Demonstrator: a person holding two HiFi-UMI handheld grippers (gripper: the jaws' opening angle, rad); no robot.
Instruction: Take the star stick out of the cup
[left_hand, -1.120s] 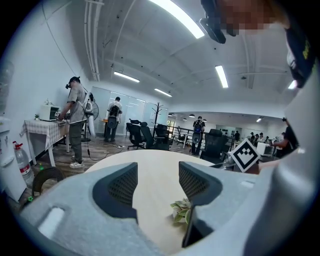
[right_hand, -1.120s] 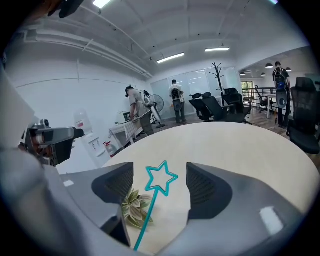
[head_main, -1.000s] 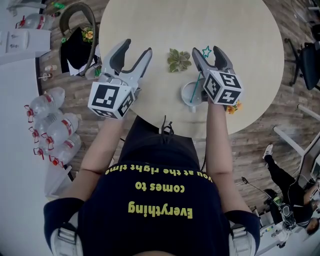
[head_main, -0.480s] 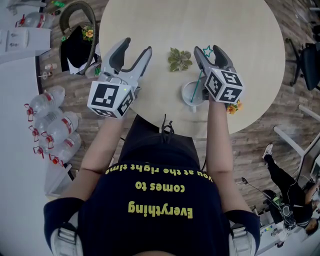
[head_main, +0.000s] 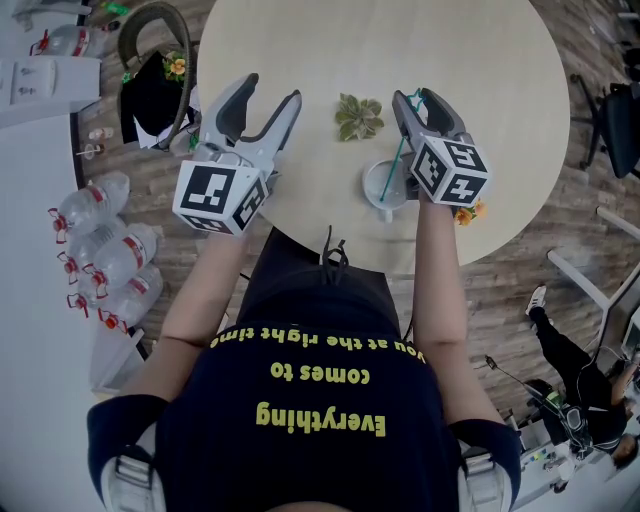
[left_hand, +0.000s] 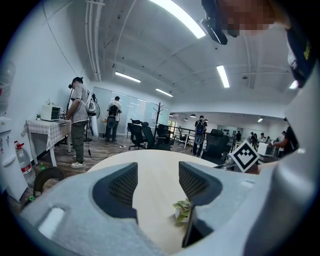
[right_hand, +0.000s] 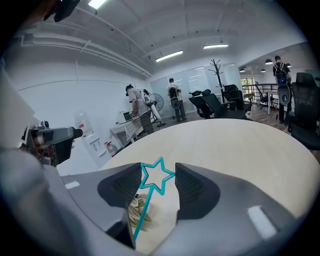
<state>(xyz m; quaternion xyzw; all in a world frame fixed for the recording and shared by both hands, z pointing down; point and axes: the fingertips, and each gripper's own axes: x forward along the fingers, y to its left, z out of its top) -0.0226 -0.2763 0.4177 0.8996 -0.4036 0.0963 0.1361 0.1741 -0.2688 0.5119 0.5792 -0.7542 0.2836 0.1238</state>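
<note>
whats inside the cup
The star stick stands slanted in the cup, its star between the jaws of the right gripper, which have just been closing onto it. The gripper covers part of the cup's inside.

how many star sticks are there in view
1. The star stick leans in the cup on the table, its star between the pads of the right gripper; those jaws have just been closing onto it. No other shows, though the cup's inside is partly hidden.

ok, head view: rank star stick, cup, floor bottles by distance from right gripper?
1. Teal star stick: between the right gripper jaws, which have just been closing.
2. White cup: beside it, left.
3. Clear plastic bottles: floor, far left.
</note>
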